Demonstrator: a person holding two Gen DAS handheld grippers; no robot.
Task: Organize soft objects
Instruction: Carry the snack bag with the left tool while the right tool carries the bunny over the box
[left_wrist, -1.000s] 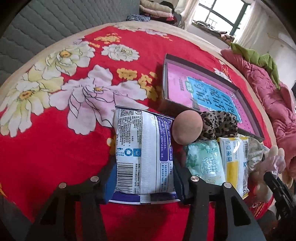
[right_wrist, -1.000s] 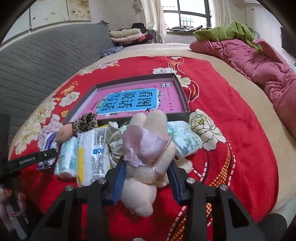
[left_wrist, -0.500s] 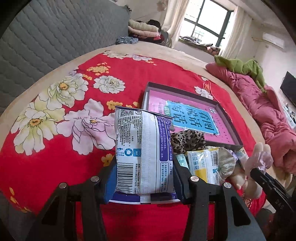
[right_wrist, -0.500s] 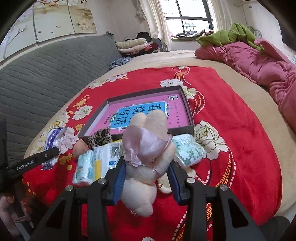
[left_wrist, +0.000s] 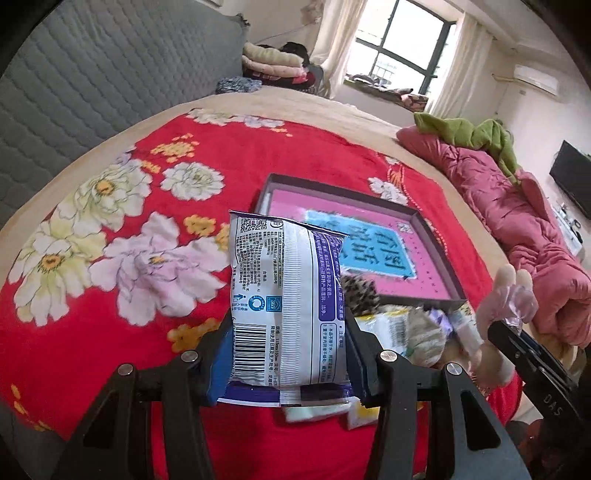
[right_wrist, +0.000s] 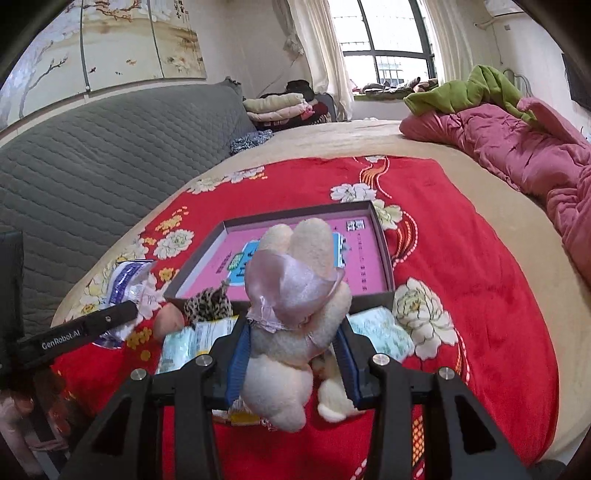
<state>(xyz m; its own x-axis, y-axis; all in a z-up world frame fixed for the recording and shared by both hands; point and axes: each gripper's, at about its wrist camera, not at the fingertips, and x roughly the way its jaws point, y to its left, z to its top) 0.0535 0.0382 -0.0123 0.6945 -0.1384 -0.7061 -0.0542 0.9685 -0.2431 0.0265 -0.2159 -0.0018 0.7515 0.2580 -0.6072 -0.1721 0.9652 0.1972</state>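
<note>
Above the bed (left_wrist: 258, 155), both hand-held grippers have lifted packet (left_wrist: 284, 306) and plush (right_wrist: 291, 314) higher.

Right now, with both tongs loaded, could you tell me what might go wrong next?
1. The left tongs pinch only the bottom of the tall wipes pack; it could tip or slip.
2. The plush toy in the right tongs hides much of the pink tray, so placement could miss.

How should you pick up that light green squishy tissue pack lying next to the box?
Probably pinch the light green soft tissue pack across its narrow width, coming down from above. It lies flat on the red flowered blanket with its right side free, while the dark shallow box stands behind it, and the right gripper, holding the cream plush toy, covers its left end.
</note>
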